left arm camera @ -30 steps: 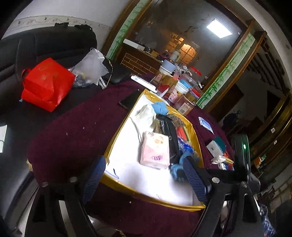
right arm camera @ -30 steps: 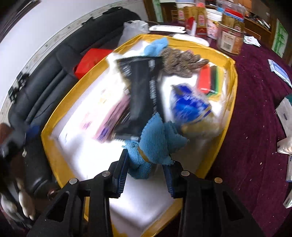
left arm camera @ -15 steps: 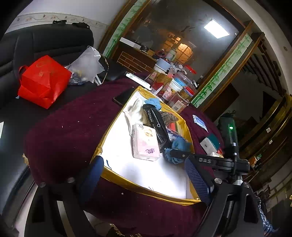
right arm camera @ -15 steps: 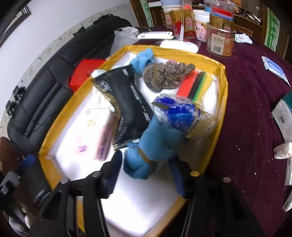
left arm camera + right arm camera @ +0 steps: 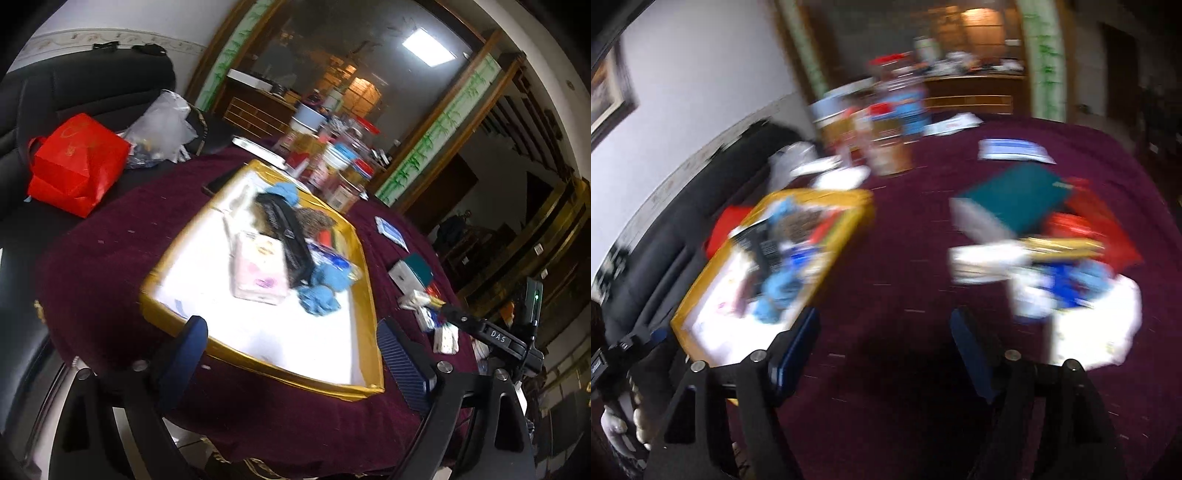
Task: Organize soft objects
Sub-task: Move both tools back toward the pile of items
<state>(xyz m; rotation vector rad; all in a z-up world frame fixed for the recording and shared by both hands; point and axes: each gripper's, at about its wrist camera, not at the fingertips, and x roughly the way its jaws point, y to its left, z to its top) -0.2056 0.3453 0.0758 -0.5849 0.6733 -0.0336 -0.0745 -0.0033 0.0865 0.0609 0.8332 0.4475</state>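
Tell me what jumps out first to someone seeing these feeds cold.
The gold-rimmed tray on the maroon tablecloth grabs the eye, its white floor piled with a pink tissue pack, a black pouch and a crumpled blue cloth. Next, the bright red bag on the dark sofa at far left. Both grippers, left gripper and right gripper, are open and empty.

From my seat I count one gold tray (image 5: 258, 363), and in it two blue cloth bundles (image 5: 325, 286), one pink tissue pack (image 5: 258, 269), one black pouch (image 5: 286, 230). One red bag (image 5: 74, 164) sits off the counter (image 5: 110, 251).
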